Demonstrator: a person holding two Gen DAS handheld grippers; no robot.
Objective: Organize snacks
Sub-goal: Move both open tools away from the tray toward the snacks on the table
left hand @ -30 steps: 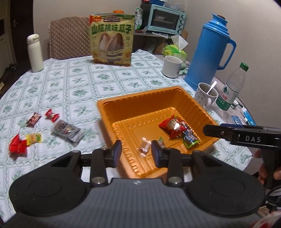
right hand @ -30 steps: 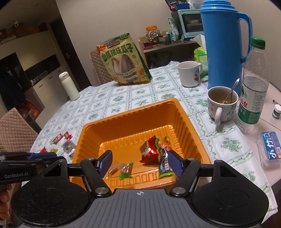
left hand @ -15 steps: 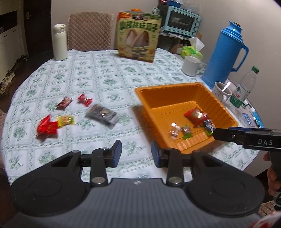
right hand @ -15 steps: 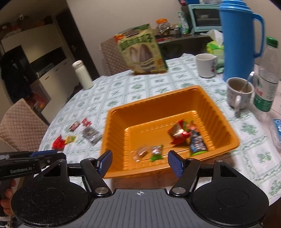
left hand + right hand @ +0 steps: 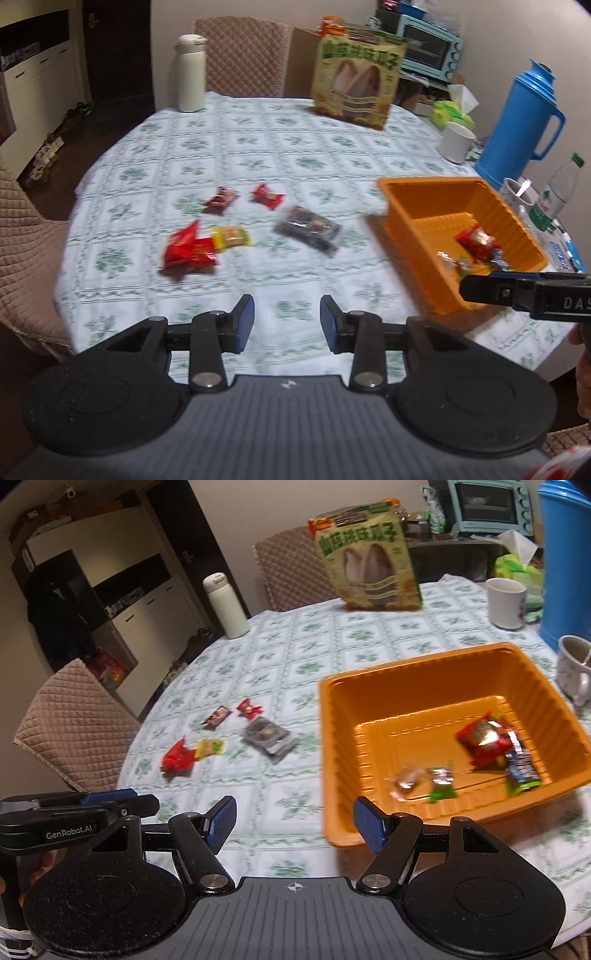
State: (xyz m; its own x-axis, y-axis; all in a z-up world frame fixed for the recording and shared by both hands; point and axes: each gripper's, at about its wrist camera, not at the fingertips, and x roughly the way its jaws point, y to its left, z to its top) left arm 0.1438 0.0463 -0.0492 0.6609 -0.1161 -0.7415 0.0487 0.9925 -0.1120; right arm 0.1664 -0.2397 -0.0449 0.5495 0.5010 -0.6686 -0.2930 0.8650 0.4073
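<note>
Loose snacks (image 5: 192, 249) lie beyond left claw (image 5: 287, 319)

A round table (image 5: 258, 147) under a green-patterned white cloth fills the room ahead. Beyond its far edge stands a quilted beige chair (image 5: 240, 55) against a plain pale wall (image 5: 258, 509). A second quilted chair (image 5: 74, 723) sits off to the left. Far left, dark cabinets with white drawers (image 5: 147, 605) line the wall. Far right, a pale blue toaster oven (image 5: 430, 53) rests on a cluttered side shelf. The light is dim and warm.
</note>
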